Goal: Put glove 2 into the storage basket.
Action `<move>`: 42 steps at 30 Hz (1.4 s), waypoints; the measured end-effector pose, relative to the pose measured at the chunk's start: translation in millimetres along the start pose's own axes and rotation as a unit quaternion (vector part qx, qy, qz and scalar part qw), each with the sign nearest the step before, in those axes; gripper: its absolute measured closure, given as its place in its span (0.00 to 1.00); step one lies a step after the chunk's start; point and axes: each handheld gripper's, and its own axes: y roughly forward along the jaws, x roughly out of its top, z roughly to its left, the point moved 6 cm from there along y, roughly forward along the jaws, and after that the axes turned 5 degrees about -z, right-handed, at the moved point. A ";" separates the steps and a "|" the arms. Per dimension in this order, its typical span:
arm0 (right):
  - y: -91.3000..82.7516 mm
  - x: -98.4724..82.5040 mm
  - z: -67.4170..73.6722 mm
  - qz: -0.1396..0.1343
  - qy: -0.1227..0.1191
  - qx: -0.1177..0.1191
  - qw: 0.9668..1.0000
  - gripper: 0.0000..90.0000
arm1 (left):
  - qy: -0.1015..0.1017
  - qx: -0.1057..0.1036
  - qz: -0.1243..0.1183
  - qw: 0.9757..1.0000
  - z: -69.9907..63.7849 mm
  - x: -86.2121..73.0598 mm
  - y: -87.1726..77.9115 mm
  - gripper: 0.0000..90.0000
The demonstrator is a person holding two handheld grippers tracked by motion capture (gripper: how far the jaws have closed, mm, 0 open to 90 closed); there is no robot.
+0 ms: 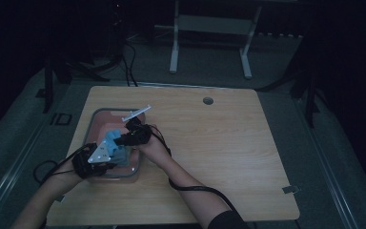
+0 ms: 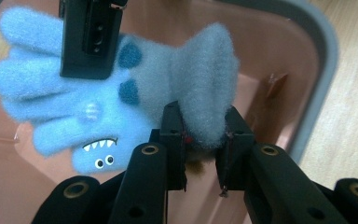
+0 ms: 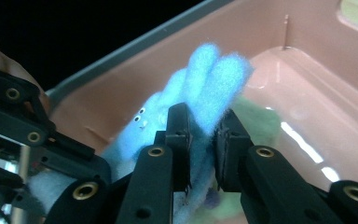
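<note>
The glove [image 2: 121, 93] is fluffy and light blue, with five stubby fingers spread out, two darker blue patches near the palm and a small monster face on one finger: two round eyes and a row of white jagged teeth. Its cuff flares wide and fuzzy. In the right gripper view the glove [image 3: 200, 98] shows its fingers bunched together and pointing up, the little eyes visible on the side. From above, the glove [image 1: 112, 143] hangs stretched between the two grippers over the tub [image 1: 106, 113].

The left gripper [image 2: 204, 140] is clamped on the cuff, the pile squeezed between its jaws. The right gripper [image 3: 203, 135] pinches the glove's fingers; in the left gripper view it comes down from the top edge onto them.

The tub [image 2: 303, 51] is pink inside with a grey rim and stands on the left part of the wooden table [image 1: 219, 143]. A syringe [image 1: 137, 112] lies across the tub's far rim.
</note>
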 end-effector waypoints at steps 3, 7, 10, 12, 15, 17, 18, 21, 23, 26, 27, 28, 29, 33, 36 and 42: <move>1.1 0.7 -1.4 0.004 -0.006 -0.017 1.000 0.87 | 0.001 0.000 0.010 1.000 3.4 0.2 4.7 0.84; 6.8 -0.7 -5.0 0.032 -0.026 -0.038 0.998 0.86 | 0.006 -0.004 0.033 0.999 5.1 0.3 12.0 0.83; 11.0 -3.8 -8.1 0.045 -0.022 -0.042 0.998 0.85 | 0.004 -0.008 0.040 0.999 4.5 0.4 16.6 0.82; 12.3 -3.5 -8.4 0.045 -0.019 -0.044 0.998 0.84 | 0.000 -0.007 0.041 0.999 4.8 0.9 18.5 0.81; 15.5 -3.2 -8.8 0.053 -0.014 -0.047 0.997 0.78 | -0.003 -0.010 0.047 0.999 4.9 0.3 20.8 0.77; 16.8 -2.6 -9.2 0.056 -0.018 -0.054 0.997 0.72 | -0.009 -0.012 0.053 0.998 5.1 0.3 21.7 0.73; 17.2 -2.0 -9.2 0.055 -0.016 -0.056 0.997 0.65 | -0.013 -0.008 0.054 0.998 5.6 0.5 22.0 0.69; 16.7 0.3 -8.6 0.050 -0.017 -0.057 0.997 0.49 | -0.029 0.014 0.048 0.998 9.1 1.8 19.6 0.49; 14.2 2.2 -8.0 0.045 -0.025 -0.060 0.997 0.42 | -0.040 0.030 0.037 0.998 10.7 3.1 15.9 0.39; 6.8 8.0 -7.7 0.025 -0.023 -0.058 0.998 0.32 | -0.059 0.040 0.019 0.997 13.2 5.5 8.2 0.29; 3.6 9.4 -6.7 0.022 -0.023 -0.051 0.998 0.28 | -0.065 0.042 0.012 0.997 13.9 6.9 5.4 0.27; 0.6 11.4 -5.6 0.016 -0.021 -0.049 0.998 0.23 | -0.072 0.037 0.007 0.997 13.3 8.2 3.5 0.21; -3.0 13.6 -4.1 0.008 -0.023 -0.045 0.999 0.22 | -0.074 0.038 0.003 0.997 12.5 9.9 1.5 0.15; -17.8 18.8 2.3 -0.003 -0.035 -0.034 0.999 0.15 | -0.092 0.038 -0.024 0.995 8.2 21.7 -4.3 0.09; -30.9 19.7 3.2 -0.017 -0.031 -0.031 0.999 0.15 | -0.094 0.038 -0.033 0.994 4.1 30.7 -4.9 0.08; -57.2 12.1 -1.3 -0.024 -0.032 -0.040 0.998 0.15 | -0.097 0.036 -0.045 0.994 -1.8 43.7 0.4 0.08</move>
